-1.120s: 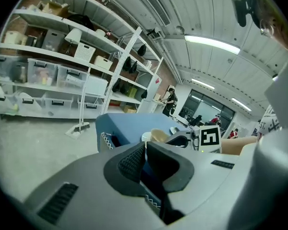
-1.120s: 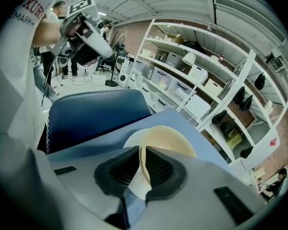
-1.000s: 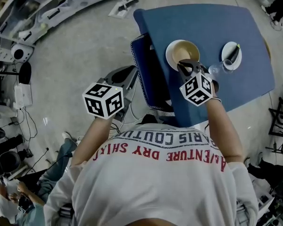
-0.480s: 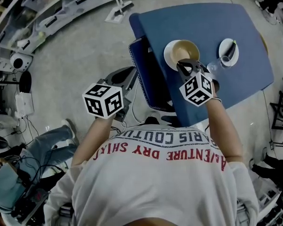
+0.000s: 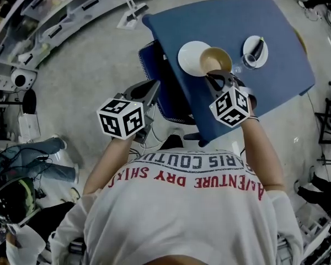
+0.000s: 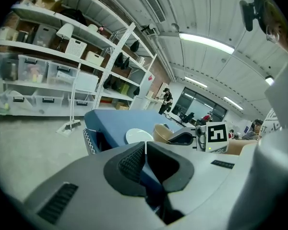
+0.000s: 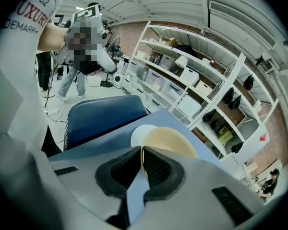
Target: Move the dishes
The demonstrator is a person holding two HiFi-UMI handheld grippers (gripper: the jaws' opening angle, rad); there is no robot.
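Note:
A tan bowl (image 5: 215, 60) hangs just above the blue table (image 5: 276, 81), partly over the right edge of a white plate (image 5: 191, 57). My right gripper (image 5: 215, 77) is shut on the bowl's near rim; in the right gripper view the rim (image 7: 169, 141) runs between the jaws of that gripper (image 7: 143, 151), with the plate (image 7: 140, 131) behind it. My left gripper (image 5: 152, 87) hovers off the table's left side, over a blue chair (image 5: 154, 90). It is shut and empty, as the left gripper view (image 6: 145, 145) also shows.
A small white dish with a dark utensil (image 5: 255, 51) and a clear glass (image 5: 237, 68) sit on the table right of the bowl. Shelving (image 5: 55, 10) lines the far left. A person (image 5: 27, 164) and cables are on the floor at lower left.
The bowl, which sat in the middle of the white plate, has come off it and shifted right in my right gripper. The left gripper has stayed put.

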